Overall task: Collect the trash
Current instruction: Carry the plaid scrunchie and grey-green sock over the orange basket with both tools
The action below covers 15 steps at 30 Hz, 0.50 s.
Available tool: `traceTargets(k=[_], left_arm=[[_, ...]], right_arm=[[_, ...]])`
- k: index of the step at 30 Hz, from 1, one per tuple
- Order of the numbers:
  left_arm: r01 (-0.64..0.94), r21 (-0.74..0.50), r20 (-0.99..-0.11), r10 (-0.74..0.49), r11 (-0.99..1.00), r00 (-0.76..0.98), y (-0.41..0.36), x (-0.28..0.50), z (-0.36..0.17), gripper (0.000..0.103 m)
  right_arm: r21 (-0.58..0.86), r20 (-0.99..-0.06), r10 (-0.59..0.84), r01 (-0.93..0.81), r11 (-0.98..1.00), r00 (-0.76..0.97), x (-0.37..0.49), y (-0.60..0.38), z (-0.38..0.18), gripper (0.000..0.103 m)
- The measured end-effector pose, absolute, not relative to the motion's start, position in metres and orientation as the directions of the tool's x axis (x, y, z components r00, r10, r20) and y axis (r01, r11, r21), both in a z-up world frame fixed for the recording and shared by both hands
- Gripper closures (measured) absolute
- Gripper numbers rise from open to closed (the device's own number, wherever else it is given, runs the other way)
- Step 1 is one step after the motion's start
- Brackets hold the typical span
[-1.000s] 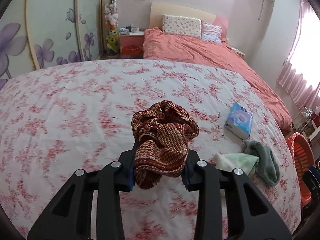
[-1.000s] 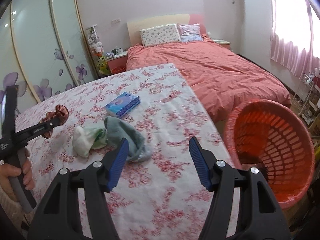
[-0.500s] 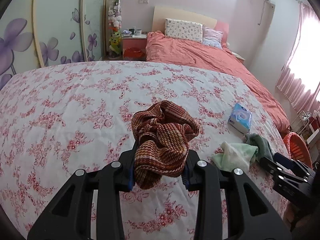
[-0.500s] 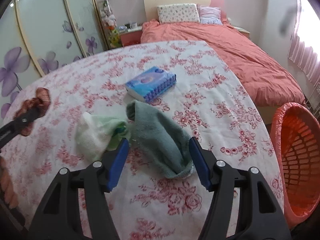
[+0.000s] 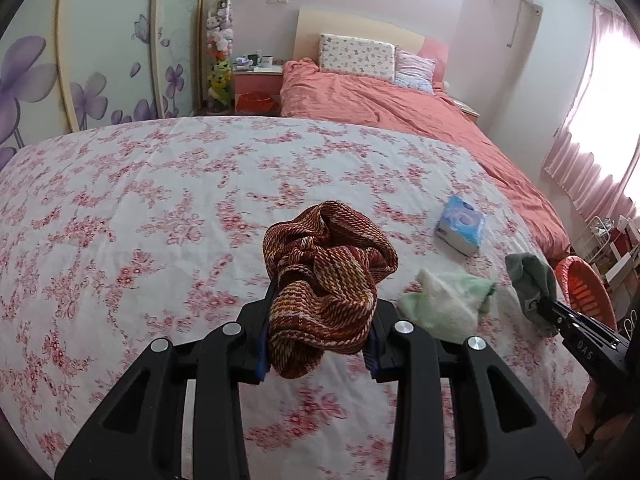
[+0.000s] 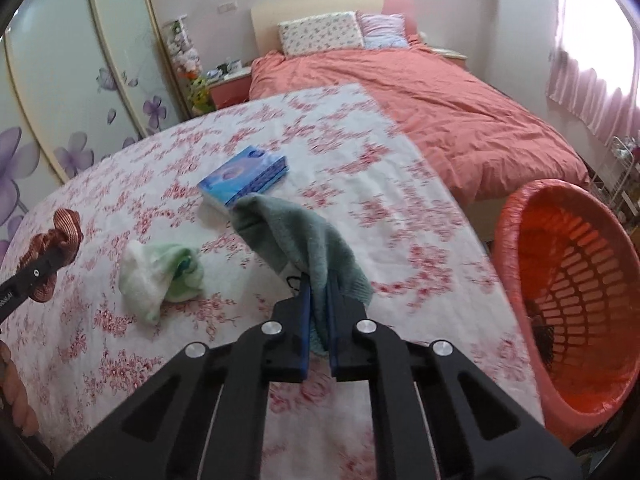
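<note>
Our right gripper (image 6: 319,316) has just pinched shut on the grey-green fleece cloth (image 6: 304,240), ready for the orange plastic basket (image 6: 568,288), while our left gripper (image 5: 318,336) clamps the rust-striped knitted scarf (image 5: 324,276).

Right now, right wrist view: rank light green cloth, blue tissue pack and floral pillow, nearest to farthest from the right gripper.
From the right gripper, shut on the grey-green cloth:
1. Light green cloth, on the floral sheet just left of the fingers.
2. Blue tissue pack, farther up the sheet, behind the held cloth.
3. Floral pillow, at the headboard of the far bed.

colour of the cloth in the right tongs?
Grey-green, plain terry-like cloth, pinched in the right tongs. Shows best in the right wrist view.
</note>
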<state>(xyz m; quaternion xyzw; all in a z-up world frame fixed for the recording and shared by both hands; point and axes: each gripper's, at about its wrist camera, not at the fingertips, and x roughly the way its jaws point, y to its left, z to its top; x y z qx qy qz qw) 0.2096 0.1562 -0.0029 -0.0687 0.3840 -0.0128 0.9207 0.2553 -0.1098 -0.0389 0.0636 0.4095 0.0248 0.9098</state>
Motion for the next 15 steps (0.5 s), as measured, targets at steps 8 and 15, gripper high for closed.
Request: traceTargets(k=[8, 15], left_arm=[[0.033, -0.154, -0.681, -0.130, 0.987, 0.721, 0.126, 0.199, 0.010, 0.068], [0.101, -0.167, -0.654, -0.187, 0.981, 0.733, 0.094, 0.184, 0.023, 0.068]], right_arm=[[0.173, -0.668, 0.064, 0.070, 0.982, 0.741, 0.221, -0.145, -0.007, 0.095], [0.193, -0.598, 0.026, 0.113, 0.975, 0.801, 0.186, -0.175, 0.019, 0.095]])
